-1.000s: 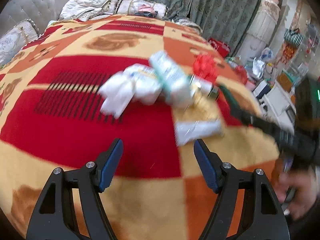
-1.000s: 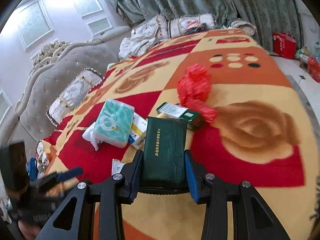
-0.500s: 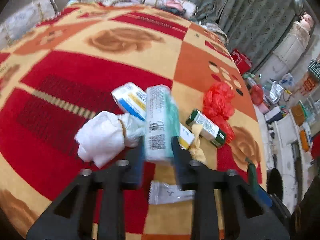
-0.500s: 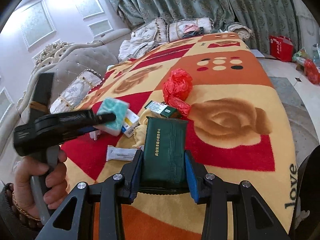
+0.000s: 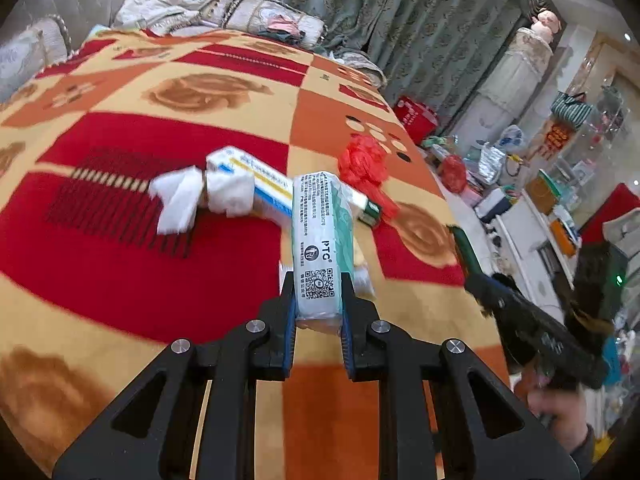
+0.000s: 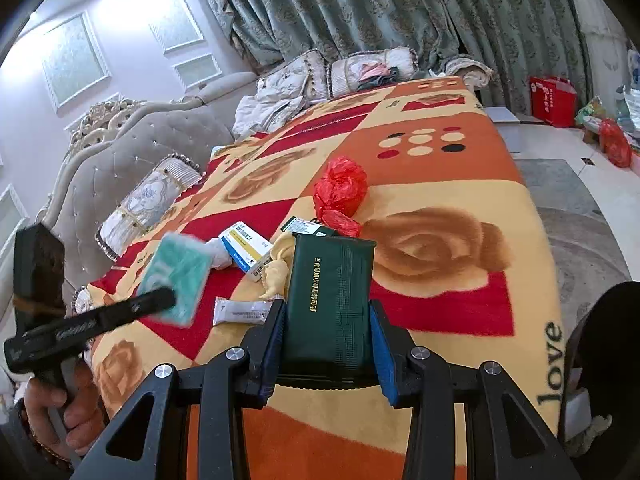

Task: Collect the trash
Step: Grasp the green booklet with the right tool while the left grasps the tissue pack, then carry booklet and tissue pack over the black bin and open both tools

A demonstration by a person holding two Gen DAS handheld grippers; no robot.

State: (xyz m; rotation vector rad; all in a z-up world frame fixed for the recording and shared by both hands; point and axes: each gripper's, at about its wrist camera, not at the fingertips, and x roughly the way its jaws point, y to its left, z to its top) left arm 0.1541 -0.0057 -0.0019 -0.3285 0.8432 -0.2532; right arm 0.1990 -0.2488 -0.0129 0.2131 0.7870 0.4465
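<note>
My left gripper [image 5: 318,312] is shut on a teal and white tissue pack [image 5: 320,248] and holds it above the bed; the pack also shows in the right wrist view [image 6: 176,276]. My right gripper [image 6: 328,340] is shut on a dark green packet [image 6: 330,300] held over the blanket. On the patterned blanket [image 6: 440,184] lie a crumpled red plastic bag [image 6: 340,188], a white and blue box [image 6: 244,246], white tissue wads [image 5: 200,196], a yellow crumpled scrap [image 6: 276,264], a small green and white box [image 6: 308,226] and a white wrapper [image 6: 240,312].
A grey tufted headboard [image 6: 120,168] and pillows [image 6: 360,68] border the bed's far sides. Green curtains [image 6: 400,12] hang behind. The floor at the right holds a red bag [image 6: 554,94] and clutter. The bed's edge runs along the right [image 6: 536,216].
My left gripper closed on the tissue pack and lifted it off the blanket, pulling back. My right gripper kept hold of the green packet and rose slightly.
</note>
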